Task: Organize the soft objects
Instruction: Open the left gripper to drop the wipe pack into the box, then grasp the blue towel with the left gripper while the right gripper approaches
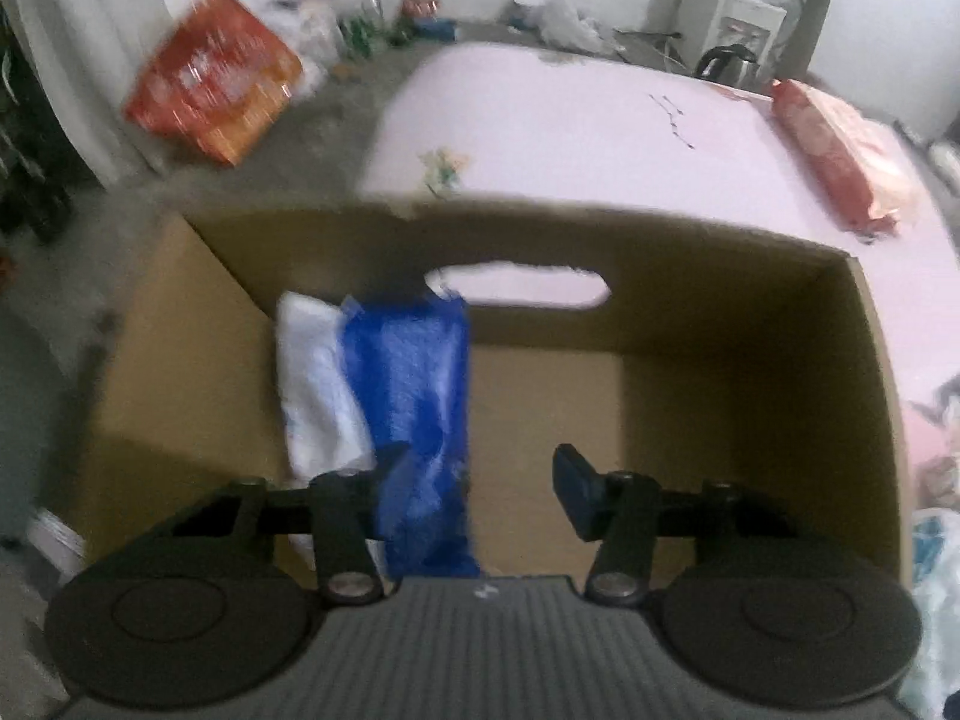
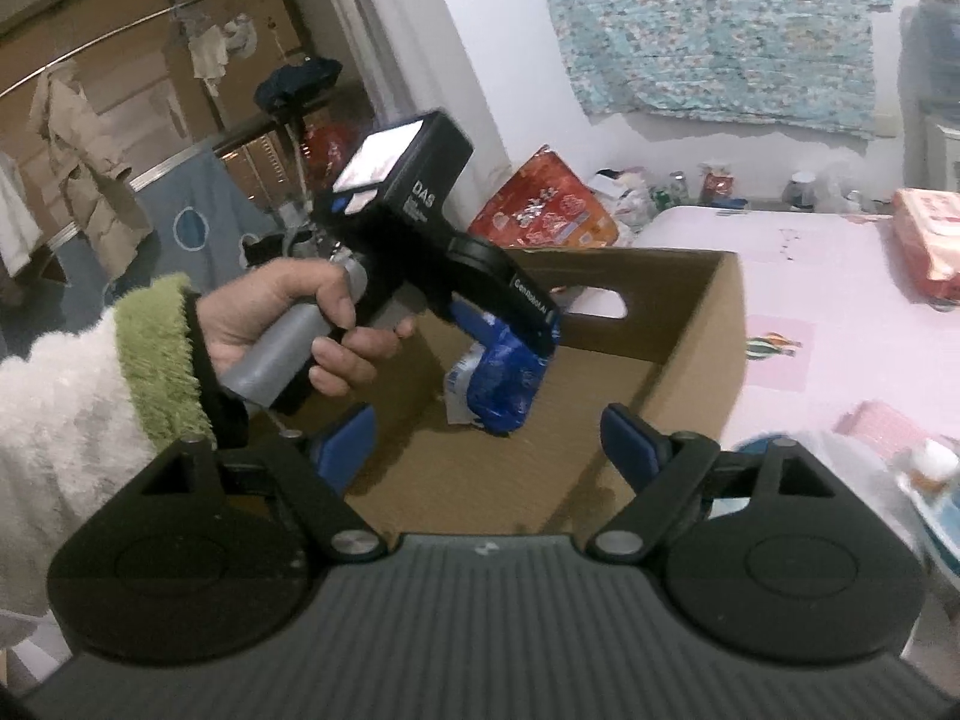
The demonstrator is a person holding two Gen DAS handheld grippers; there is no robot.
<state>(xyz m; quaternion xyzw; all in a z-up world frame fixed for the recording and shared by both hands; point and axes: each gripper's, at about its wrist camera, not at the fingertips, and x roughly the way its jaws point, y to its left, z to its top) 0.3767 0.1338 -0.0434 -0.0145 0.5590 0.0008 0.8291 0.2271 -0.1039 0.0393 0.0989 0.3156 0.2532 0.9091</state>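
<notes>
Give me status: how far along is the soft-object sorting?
Early. Done: one blue-and-white pack is in the cardboard box, the open left claw above it. In hand: nothing; the right claw is open and empty too. Left: the red-and-white pack on the pink bed.

Blue-and-white soft pack [image 1: 396, 396] lies inside the open cardboard box [image 1: 780, 360].

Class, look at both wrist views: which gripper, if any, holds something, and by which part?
Neither. The left gripper is open over the blue-and-white pack in the cardboard box; the right gripper is open and empty.
</notes>
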